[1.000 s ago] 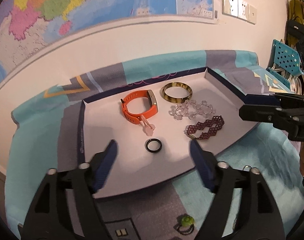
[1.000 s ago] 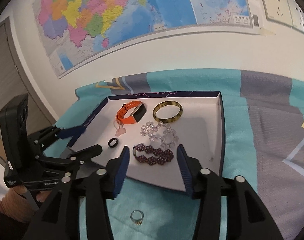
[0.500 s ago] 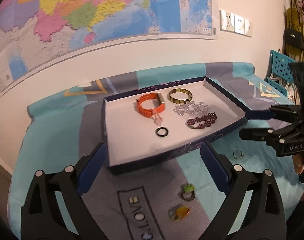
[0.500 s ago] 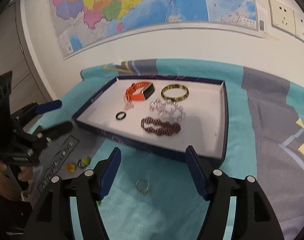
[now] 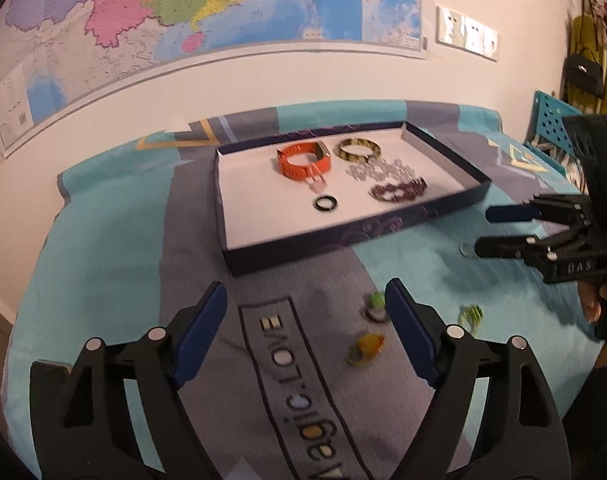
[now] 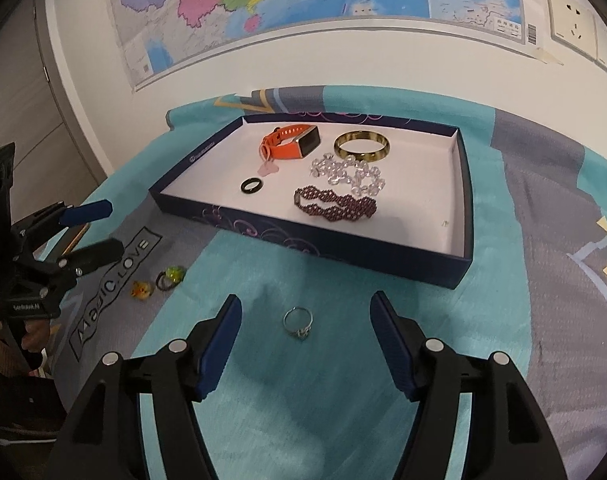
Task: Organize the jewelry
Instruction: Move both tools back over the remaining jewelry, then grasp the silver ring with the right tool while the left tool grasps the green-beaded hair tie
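Note:
A dark blue tray [image 5: 343,236] [image 6: 343,244] with a white floor holds an orange watch [image 6: 291,145], a gold bangle [image 6: 362,146], a clear bead bracelet [image 6: 349,174], a maroon bead bracelet [image 6: 335,206] and a black ring [image 6: 251,185]. On the cloth lie a silver ring [image 6: 298,322], a green ring [image 5: 375,306] [image 6: 169,277] and a yellow ring [image 5: 366,347] [image 6: 142,290]. My left gripper [image 5: 305,328] is open and empty above the cloth, left of the green and yellow rings. My right gripper [image 6: 305,342] is open and empty around the silver ring.
A teal and grey cloth [image 6: 503,320] covers the table. A wall with a map [image 6: 303,0] stands behind. A small green item [image 5: 471,314] lies on the cloth to the right. A teal perforated rack [image 5: 551,114] stands at far right.
Both grippers have pulled back from the tray toward the near cloth. The silver ring now lies between the right fingers; the green and yellow rings are close to the left gripper.

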Demonstrator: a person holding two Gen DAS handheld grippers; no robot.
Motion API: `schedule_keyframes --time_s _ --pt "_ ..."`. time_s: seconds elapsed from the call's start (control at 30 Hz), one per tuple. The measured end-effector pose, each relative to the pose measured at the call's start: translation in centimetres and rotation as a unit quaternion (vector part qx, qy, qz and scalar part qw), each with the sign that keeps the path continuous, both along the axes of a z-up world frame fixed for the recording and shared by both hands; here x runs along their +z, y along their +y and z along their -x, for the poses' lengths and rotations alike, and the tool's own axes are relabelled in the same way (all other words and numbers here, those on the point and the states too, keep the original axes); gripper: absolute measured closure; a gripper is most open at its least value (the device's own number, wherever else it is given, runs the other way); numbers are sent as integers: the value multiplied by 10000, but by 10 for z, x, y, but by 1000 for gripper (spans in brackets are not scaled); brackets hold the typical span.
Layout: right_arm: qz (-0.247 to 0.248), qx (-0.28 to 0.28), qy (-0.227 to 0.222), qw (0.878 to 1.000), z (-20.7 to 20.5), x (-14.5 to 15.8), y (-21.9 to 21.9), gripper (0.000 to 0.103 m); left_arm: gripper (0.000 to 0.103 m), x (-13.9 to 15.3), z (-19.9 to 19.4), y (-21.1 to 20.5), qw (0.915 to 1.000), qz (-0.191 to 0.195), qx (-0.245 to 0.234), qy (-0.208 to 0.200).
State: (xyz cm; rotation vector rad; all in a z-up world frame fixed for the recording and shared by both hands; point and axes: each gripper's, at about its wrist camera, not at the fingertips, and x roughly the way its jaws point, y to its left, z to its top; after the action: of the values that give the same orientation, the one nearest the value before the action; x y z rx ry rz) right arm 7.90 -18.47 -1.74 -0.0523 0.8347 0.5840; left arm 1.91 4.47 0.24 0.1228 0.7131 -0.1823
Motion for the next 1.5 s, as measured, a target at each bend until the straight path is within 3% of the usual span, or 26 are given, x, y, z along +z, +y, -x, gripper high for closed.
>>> schedule_keyframes --time_s 0.43,0.6,0.73,0.83,0.97,1.1,1.3,1.37,1.5 --pt "147 22 67 9999 8 -8 3 39 35 -14 8 -24 9988 -24 -443 214" --pt "223 54 104 9997 6 -10 8 54 41 -20 -2 -33 9979 -33 -530 383" --pt "354 87 80 9993 7 -12 14 58 47 -26 -13 -37 9968 -1 -553 577" --pt "441 101 51 9990 7 -12 18 67 55 -29 -18 -38 9959 21 -586 689" --pt "516 97 20 9986 7 -12 20 73 57 -33 -21 -40 9948 26 -620 806" --pt "473 61 42 9989 5 -12 18 88 66 -34 -22 -42 9946 10 -613 836" --pt "427 43 58 9991 5 -11 16 92 83 -33 -22 -44 9946 -40 -625 824" --pt "390 24 39 9992 5 -10 15 97 83 -33 -22 -45 9947 -42 -610 821" --pt "328 24 68 9994 4 -9 13 97 85 -33 -22 -45 9949 -28 -596 815"
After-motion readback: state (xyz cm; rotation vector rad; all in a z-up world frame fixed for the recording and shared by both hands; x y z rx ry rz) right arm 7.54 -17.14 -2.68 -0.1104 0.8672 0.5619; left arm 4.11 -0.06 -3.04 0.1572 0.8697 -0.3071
